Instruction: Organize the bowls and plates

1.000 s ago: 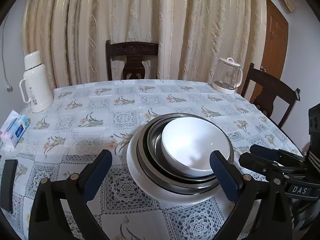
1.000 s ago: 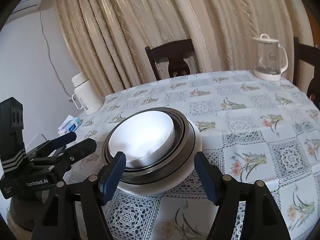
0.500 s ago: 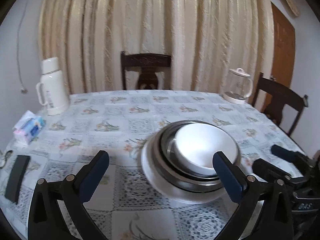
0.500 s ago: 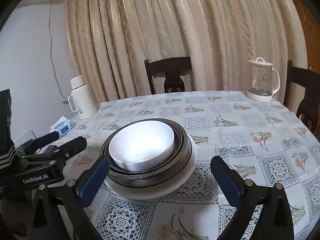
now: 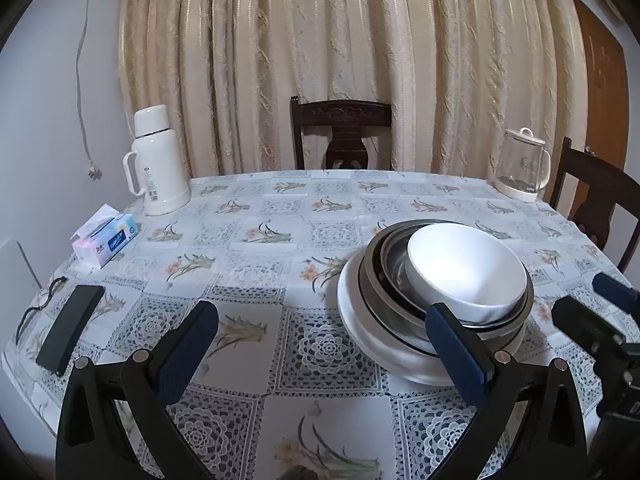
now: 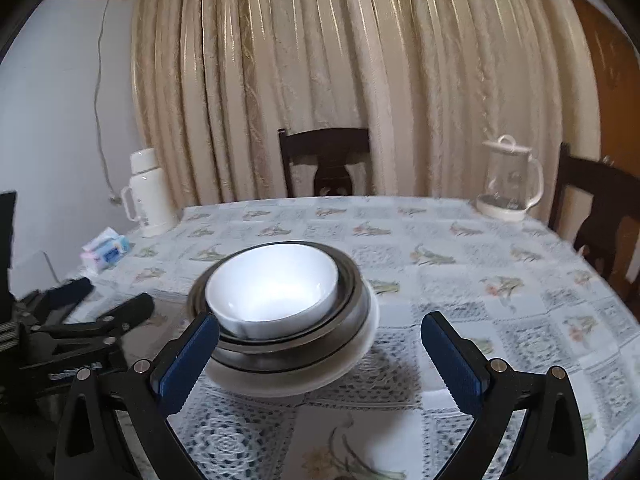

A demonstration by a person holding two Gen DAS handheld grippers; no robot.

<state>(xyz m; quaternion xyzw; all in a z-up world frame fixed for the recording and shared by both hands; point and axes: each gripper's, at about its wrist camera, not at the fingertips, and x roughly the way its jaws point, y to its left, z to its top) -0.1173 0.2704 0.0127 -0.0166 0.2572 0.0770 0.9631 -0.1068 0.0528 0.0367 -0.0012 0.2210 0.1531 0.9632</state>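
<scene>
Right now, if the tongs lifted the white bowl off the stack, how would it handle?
The white bowl looks glazed ceramic: probably rigid, slippery and chippable. It sits loose and off-centre in the metal bowls, so it may slide or clink when nudged.

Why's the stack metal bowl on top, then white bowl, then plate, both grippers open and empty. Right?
Not quite: the order is flipped. The white bowl sits on top, nested inside the metal bowls, which rest on the plate; the right wrist view shows it. Left gripper and right gripper are indeed open and empty.
</scene>
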